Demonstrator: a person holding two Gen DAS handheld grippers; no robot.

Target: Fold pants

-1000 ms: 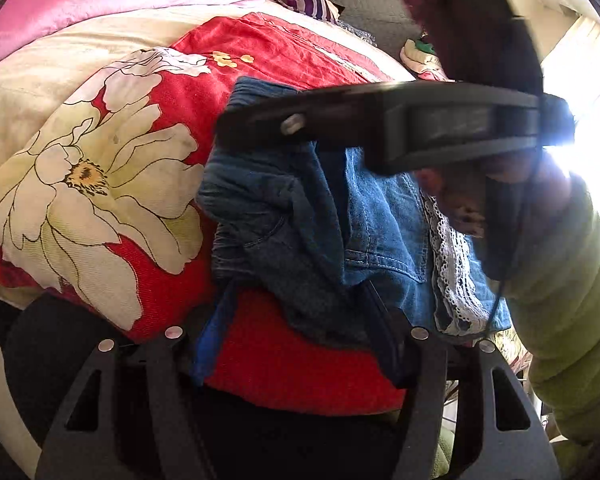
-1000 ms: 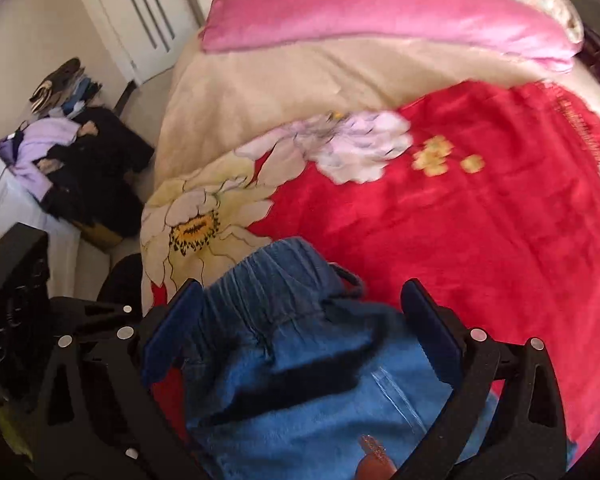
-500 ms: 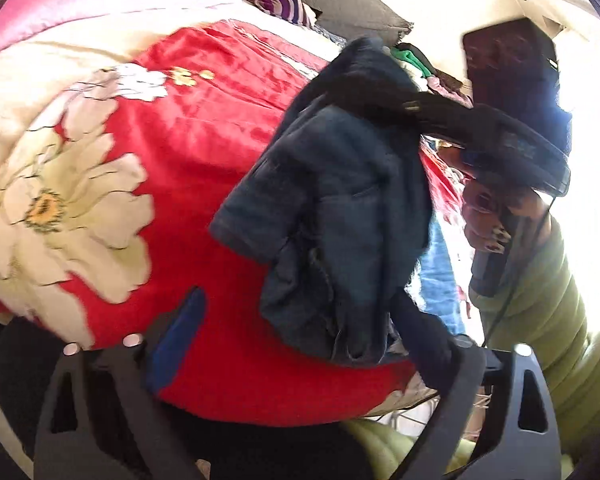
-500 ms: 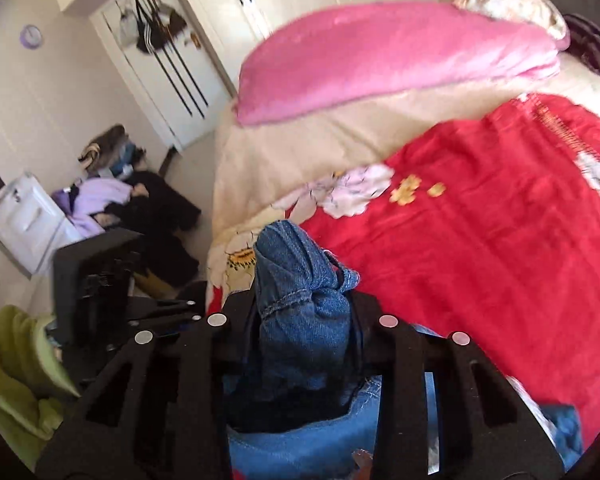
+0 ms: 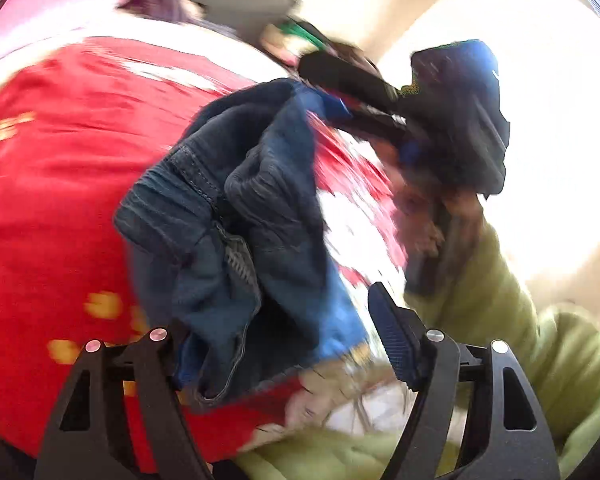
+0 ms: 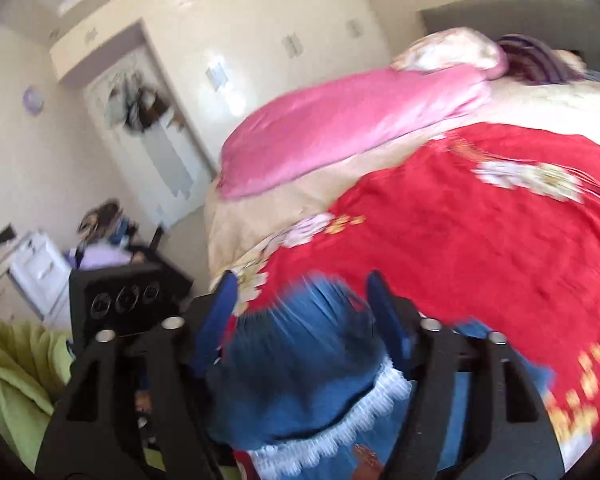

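Note:
Blue denim pants with white lace trim hang bunched in the air above the red flowered bedspread. In the left wrist view my left gripper is open, with the cloth hanging between its fingers. The right gripper shows at upper right of that view, at the top of the pants. In the right wrist view my right gripper has its jaws apart with denim lying between them. Both views are blurred by motion.
A pink quilt and pillows lie at the far end of the bed. A clothes pile, white drawers and a door are at left. The person's green sleeve is at right.
The right gripper closed on the pants and lifted them off the bed; now its jaws are apart again. The left gripper has swung right along the bed, and the pants hang higher.

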